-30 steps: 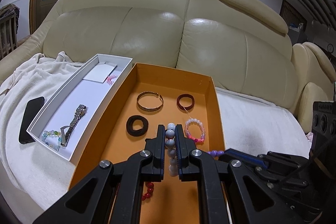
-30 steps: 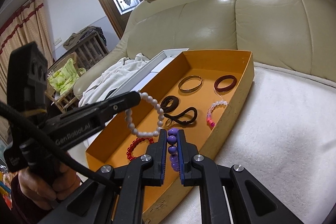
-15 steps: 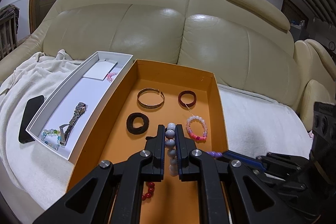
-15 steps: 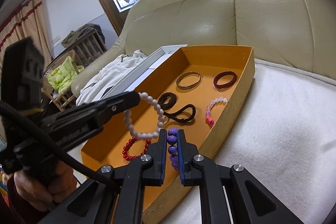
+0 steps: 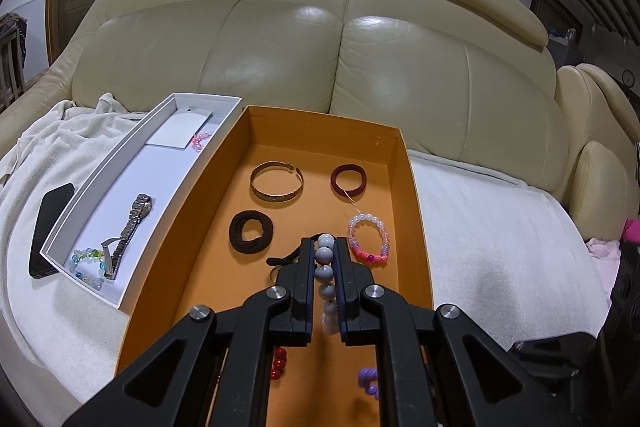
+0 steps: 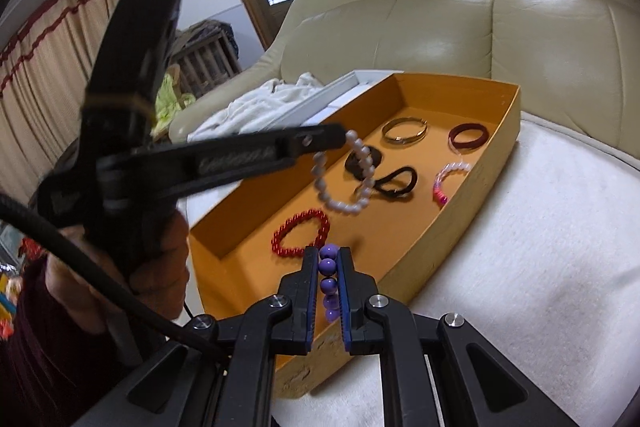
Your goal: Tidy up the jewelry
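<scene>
My left gripper (image 5: 324,247) is shut on a grey-white bead bracelet (image 5: 325,275) and holds it above the orange tray (image 5: 404,163). In the right wrist view the bracelet (image 6: 348,183) hangs from the left gripper (image 6: 340,139) over the tray (image 6: 500,147). My right gripper (image 6: 329,255) is shut on a purple bead bracelet (image 6: 328,283) at the tray's near right rim; its beads (image 5: 370,381) also show in the left wrist view. In the tray lie a gold bangle (image 5: 277,182), a maroon band (image 5: 349,179), a black hair tie (image 5: 251,230), a pink-white bracelet (image 5: 369,239) and a red bead bracelet (image 6: 302,233).
A white box (image 5: 84,203) left of the tray holds a metal watch (image 5: 130,227), a blue-green bead bracelet (image 5: 86,265) and a white card (image 5: 180,131). A black phone (image 5: 50,227) lies on the white blanket. The cream leather sofa back (image 5: 320,59) rises behind.
The right gripper has pulled back toward the tray's near right rim with the purple bracelet. The left gripper has risen slightly over the tray, still holding the grey-white bracelet.
</scene>
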Demonstrator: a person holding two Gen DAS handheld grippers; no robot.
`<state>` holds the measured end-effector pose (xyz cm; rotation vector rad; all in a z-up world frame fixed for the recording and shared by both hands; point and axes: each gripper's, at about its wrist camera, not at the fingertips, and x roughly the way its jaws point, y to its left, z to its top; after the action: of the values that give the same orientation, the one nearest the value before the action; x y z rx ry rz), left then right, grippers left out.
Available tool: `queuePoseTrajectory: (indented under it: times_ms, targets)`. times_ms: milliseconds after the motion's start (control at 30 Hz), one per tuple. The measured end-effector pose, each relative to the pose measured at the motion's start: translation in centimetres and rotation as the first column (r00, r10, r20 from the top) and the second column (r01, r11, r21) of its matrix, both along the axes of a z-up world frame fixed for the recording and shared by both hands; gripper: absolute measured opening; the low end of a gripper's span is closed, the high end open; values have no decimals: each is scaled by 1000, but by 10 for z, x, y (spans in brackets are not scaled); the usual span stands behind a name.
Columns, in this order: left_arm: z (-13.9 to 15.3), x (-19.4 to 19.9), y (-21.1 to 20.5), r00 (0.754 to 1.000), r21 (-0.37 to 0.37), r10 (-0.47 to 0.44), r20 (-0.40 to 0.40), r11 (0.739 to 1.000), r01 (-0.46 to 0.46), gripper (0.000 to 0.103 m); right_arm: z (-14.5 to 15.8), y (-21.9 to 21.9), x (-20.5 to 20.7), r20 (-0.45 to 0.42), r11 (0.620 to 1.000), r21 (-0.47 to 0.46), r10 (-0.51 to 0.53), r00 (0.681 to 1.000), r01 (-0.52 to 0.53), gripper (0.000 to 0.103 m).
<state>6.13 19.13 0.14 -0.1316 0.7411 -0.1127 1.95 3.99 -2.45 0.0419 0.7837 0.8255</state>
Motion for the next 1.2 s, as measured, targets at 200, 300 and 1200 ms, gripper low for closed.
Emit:
queuePoseTrajectory:
  times_ms: [200, 300, 1200]
  targets:
    - [-4, 3, -8, 999, 6, -22, -24, 1000, 22, 9, -9, 3, -6, -14, 1000, -18, 18, 1000, -18, 11]
    - [-5, 4, -9, 999, 3, -28, -37, 1000, 28, 9, -9, 2, -8, -25, 1000, -13, 27, 999, -28, 11]
    - [12, -21, 2, 989, 128, 147, 26, 981, -149, 66, 29, -42, 2, 3, 985, 70, -160, 987, 159, 55]
